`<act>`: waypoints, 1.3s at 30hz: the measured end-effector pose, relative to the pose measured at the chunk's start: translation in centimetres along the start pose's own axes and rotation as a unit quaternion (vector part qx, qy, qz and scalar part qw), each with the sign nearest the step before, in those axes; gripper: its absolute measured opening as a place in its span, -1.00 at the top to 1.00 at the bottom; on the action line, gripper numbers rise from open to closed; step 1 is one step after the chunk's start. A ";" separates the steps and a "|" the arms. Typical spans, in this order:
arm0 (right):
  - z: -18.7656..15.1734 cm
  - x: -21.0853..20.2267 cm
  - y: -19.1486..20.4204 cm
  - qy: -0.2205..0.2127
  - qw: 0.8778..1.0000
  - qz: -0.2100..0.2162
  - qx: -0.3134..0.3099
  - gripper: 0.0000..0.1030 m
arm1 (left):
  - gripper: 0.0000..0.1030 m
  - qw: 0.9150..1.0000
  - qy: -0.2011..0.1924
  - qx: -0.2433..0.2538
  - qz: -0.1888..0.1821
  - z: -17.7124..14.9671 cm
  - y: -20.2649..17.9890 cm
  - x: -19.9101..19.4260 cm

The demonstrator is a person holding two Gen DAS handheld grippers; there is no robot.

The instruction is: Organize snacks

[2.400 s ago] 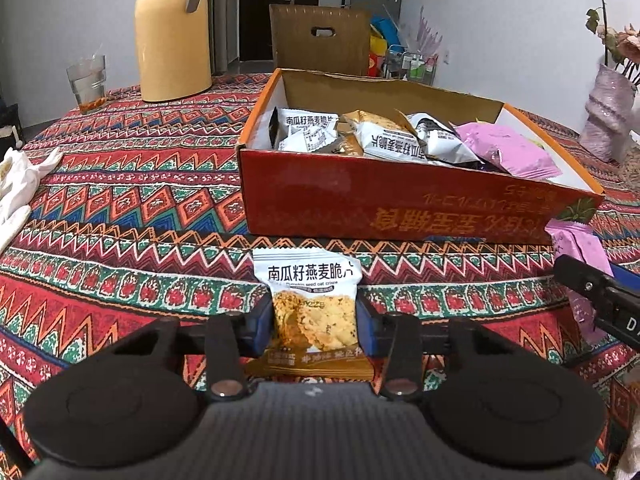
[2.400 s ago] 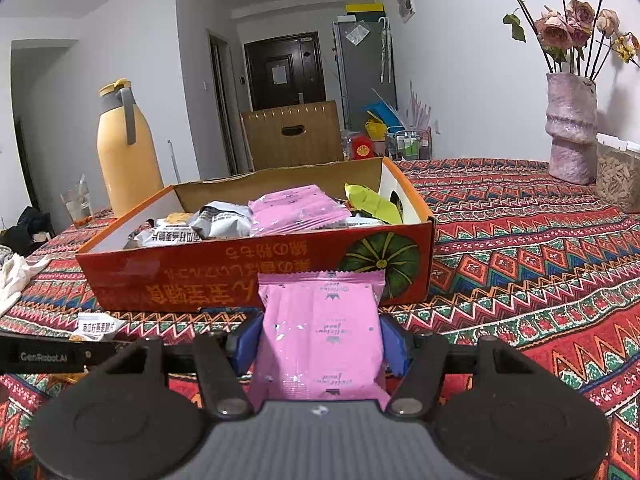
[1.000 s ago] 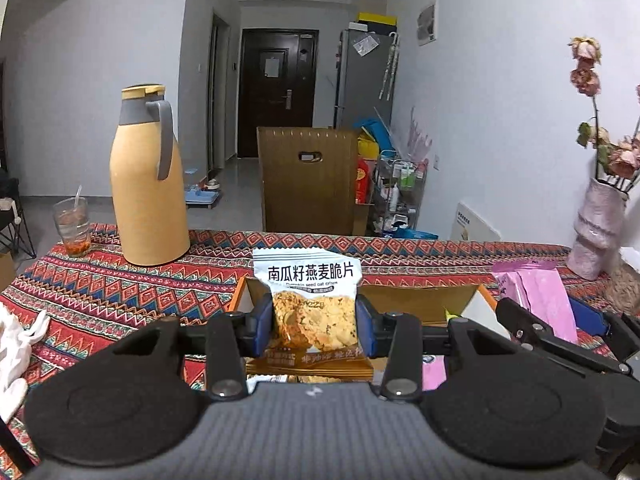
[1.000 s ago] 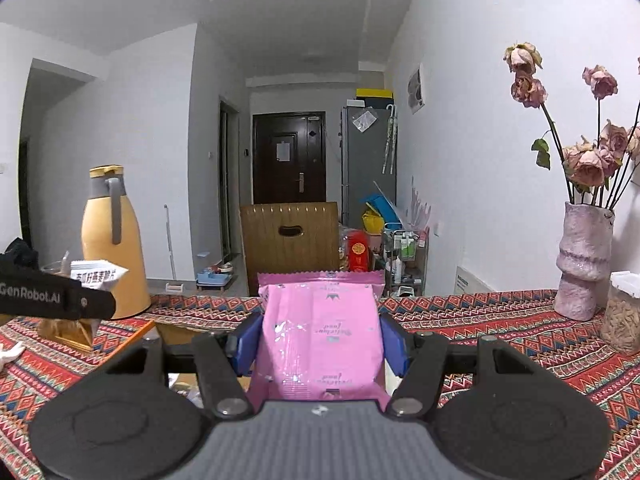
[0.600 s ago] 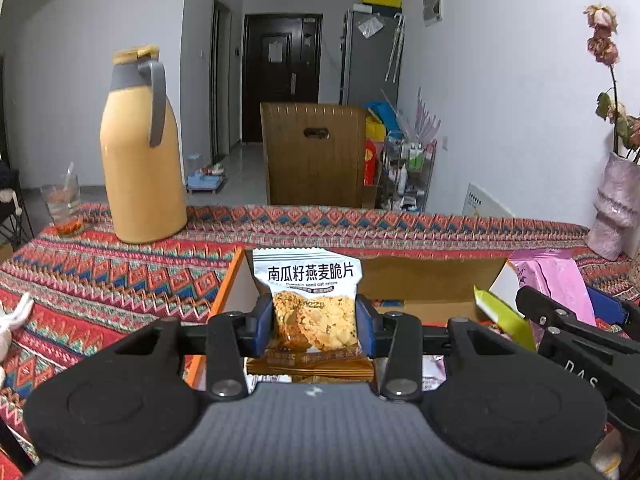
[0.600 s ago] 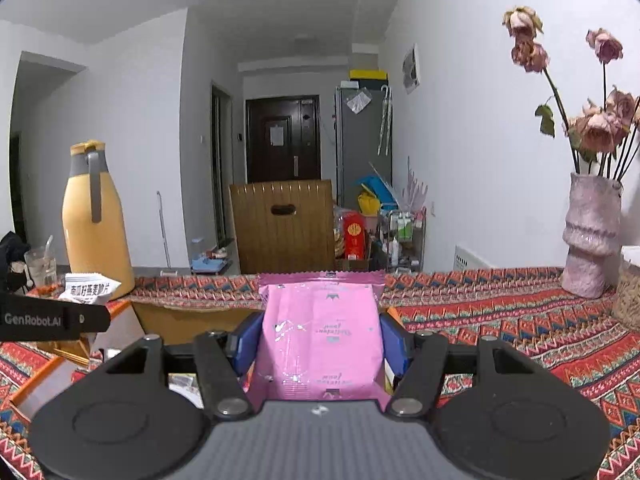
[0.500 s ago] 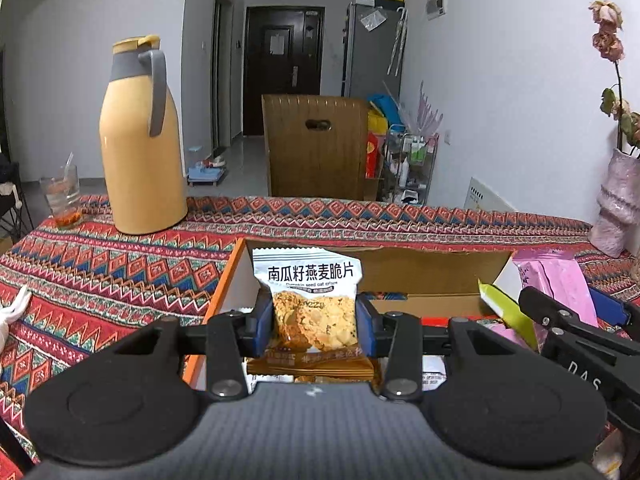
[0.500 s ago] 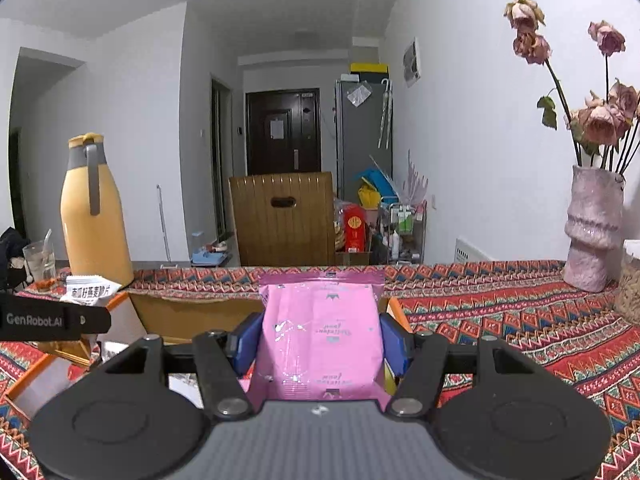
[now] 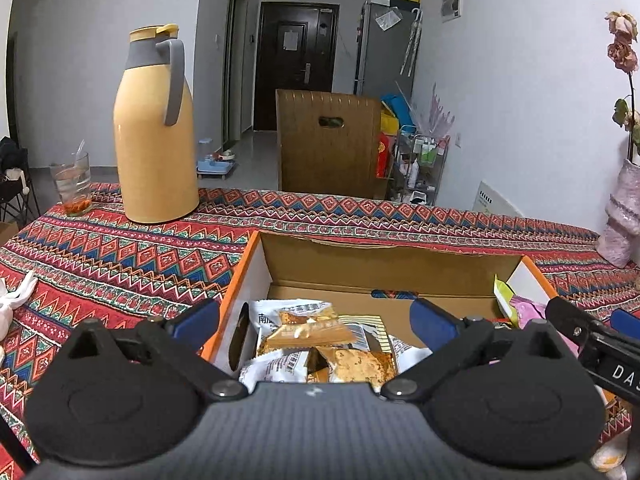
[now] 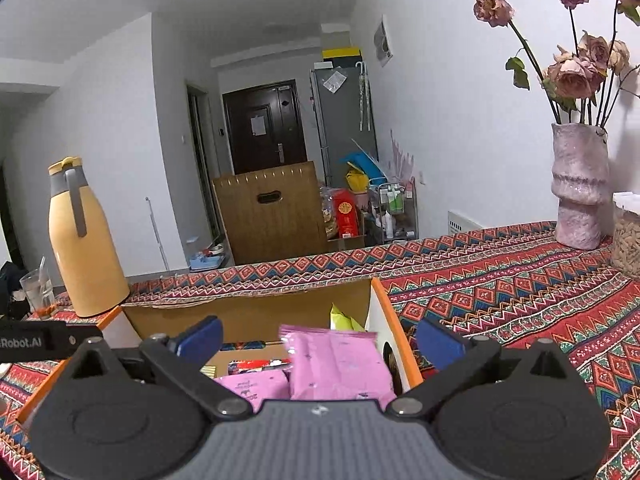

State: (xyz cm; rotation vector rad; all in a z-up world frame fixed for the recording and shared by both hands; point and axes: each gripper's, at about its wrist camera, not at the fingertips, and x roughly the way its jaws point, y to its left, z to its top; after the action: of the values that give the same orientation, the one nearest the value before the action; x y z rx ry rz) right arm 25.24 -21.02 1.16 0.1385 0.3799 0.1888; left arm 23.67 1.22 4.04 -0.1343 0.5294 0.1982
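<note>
The cardboard box (image 9: 256, 280) lies directly under both tools, so that released snacks fall inside; the left gripper (image 9: 316, 322) is opening, nothing pressed between, oat crisp packets (image 9: 316, 344) below it; only the right view shows the right gripper (image 10: 318, 340) opening above the pink packet (image 10: 340, 364), untouched.

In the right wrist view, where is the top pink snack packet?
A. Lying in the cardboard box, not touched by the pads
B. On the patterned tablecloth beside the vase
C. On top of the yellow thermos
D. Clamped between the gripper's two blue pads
A: the pink snack packet lies in the cardboard box between the opening jaws of the right gripper, free of both pads.
</note>
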 end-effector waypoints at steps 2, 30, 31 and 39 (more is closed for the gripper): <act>0.1 -0.1 0.1 -0.001 1.000 0.001 -0.001 -1.00 | -1.00 1.000 -0.003 0.001 0.000 0.0 -0.1 -0.2; -0.6 -15.4 1.9 -0.061 0.996 0.045 -0.054 -1.00 | -1.00 0.997 -0.061 0.030 -0.040 -4.0 2.3 -15.0; -1.0 -16.1 1.9 -0.060 0.996 0.046 -0.055 -1.00 | -1.00 0.997 -0.060 0.030 -0.042 -4.5 2.5 -15.5; -4.4 -19.5 1.6 -0.024 0.996 0.052 -0.064 -1.00 | -1.00 0.997 -0.041 0.028 -0.056 -8.6 4.4 -17.9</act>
State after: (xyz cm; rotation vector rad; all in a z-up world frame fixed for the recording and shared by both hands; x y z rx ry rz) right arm 5.60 -23.11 4.31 0.0371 0.3118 0.3104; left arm 3.42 1.23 5.53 -0.0997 0.4450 0.0786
